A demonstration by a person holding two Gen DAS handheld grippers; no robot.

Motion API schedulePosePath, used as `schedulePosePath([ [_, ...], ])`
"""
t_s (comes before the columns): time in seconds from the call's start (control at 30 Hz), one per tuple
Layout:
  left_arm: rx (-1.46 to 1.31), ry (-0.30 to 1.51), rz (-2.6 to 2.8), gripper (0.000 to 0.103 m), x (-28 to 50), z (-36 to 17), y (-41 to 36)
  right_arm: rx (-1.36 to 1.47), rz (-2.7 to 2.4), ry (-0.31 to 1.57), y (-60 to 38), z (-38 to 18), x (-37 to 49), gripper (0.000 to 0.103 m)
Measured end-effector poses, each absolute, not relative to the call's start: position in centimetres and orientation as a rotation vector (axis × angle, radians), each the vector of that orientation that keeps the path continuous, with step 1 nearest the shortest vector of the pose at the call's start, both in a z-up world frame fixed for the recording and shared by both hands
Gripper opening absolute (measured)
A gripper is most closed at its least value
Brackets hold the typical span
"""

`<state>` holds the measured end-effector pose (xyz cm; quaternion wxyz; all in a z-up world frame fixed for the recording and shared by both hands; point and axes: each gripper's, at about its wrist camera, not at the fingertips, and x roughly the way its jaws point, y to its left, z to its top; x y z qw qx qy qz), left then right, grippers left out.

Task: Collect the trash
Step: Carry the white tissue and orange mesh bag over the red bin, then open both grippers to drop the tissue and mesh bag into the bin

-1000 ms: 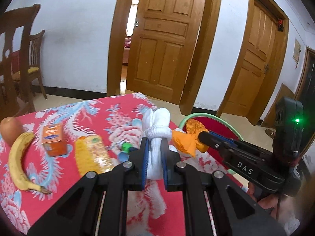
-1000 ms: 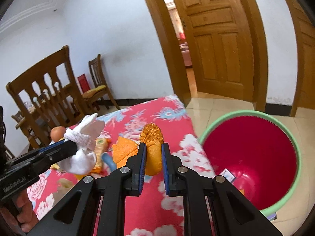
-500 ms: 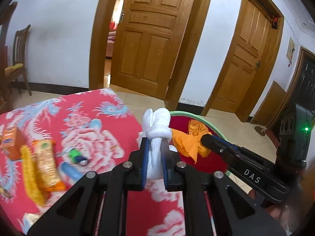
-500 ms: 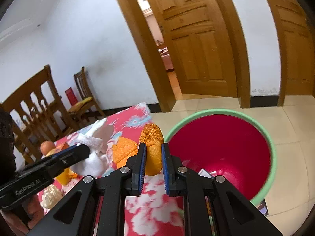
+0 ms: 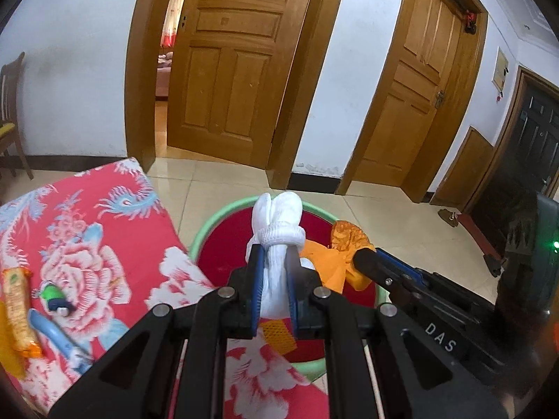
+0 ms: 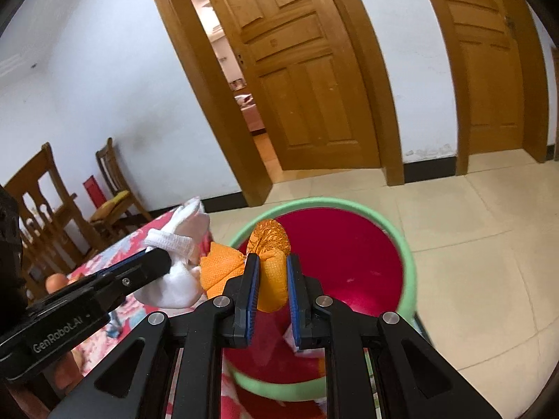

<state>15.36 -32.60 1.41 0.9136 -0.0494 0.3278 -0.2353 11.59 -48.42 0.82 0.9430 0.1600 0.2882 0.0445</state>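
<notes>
Your left gripper (image 5: pixel 274 279) pinches a rolled white cloth bundle (image 5: pixel 277 223), jaws pressed on it. Your right gripper (image 6: pixel 270 279) clamps a crumpled orange mesh cloth (image 6: pixel 270 248), jaws tight on it. Both hang over the round red bucket with green rim (image 6: pixel 407 244) on the tiled floor, just beside the table's red floral tablecloth (image 5: pixel 104 244). An orange snack packet (image 5: pixel 15 300) and a blue pen (image 5: pixel 52 331) lie on the cloth.
</notes>
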Motion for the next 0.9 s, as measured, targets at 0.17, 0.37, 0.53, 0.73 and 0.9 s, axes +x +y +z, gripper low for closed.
schedulePosePath([
  [0.17, -0.106, 0.685, -0.492, 0.012, 15.6, 0.6, -33.3, 0.294, 0.055, 0.595, -48.6, 0.7, 11.4, 0.015],
  [0.37, -0.118, 0.708, -0.489, 0.012, 15.4, -0.3, -33.6, 0.281, 0.013, 0.619, -49.0, 0.3, 11.9, 0.015],
  [0.53, -0.111, 0.696, -0.491, 0.012, 15.2, -0.4, -33.8, 0.254, 0.004, 0.633, -48.5, 0.2, 12.1, 0.016],
  [0.73, -0.112, 0.699, -0.492, 0.022, 14.8, -0.5, -34.0, 0.253, 0.004, 0.647, -48.6, -0.1, 12.5, 0.016],
  [0.9, -0.098, 0.679, -0.481, 0.048, 14.2, -0.3, -34.2, 0.259, -0.006, 0.657, -48.7, -0.2, 12.8, 0.018],
])
